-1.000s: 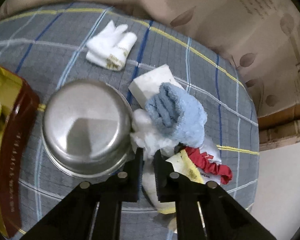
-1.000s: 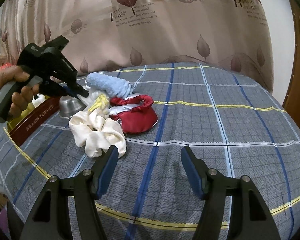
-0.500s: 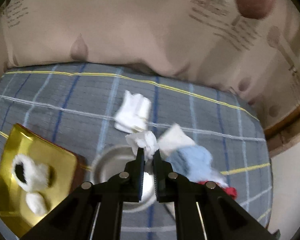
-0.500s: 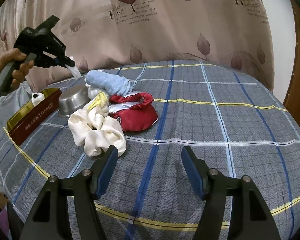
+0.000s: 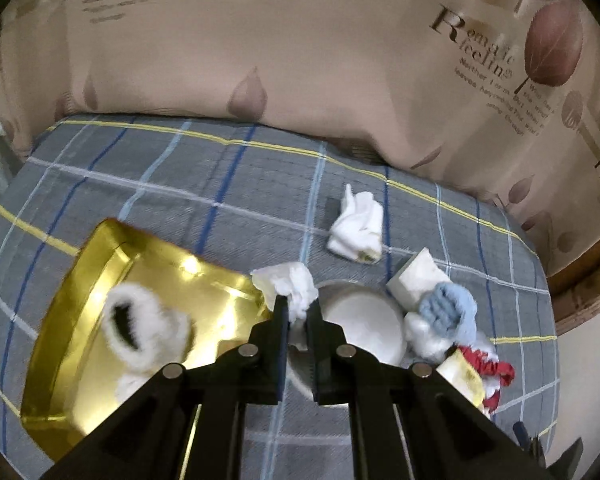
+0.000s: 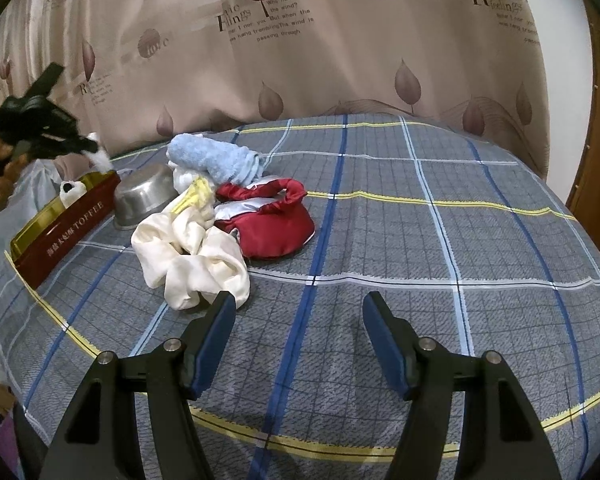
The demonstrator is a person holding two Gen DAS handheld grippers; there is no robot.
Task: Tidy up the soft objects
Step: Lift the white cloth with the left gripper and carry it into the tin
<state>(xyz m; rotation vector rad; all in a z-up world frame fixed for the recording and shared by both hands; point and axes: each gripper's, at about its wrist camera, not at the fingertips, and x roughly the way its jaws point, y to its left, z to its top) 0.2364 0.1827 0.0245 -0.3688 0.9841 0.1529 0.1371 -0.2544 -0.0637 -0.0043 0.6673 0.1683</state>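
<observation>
Tissue wad point(image 5: 288, 285) pinched in left gripper point(image 5: 298, 316), above tin point(image 5: 72, 280), right gripper point(image 6: 298, 320) agape, w/ nothing inside.

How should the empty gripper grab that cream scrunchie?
Pinch one puffy fold of the cream scrunchie, probably the nearest lobe, which lies just ahead of the open right gripper. Come from above and the near side. It lies flat and floppy on the cloth, and the red pouch crowds its far side, so the near edge looks freest.
</observation>
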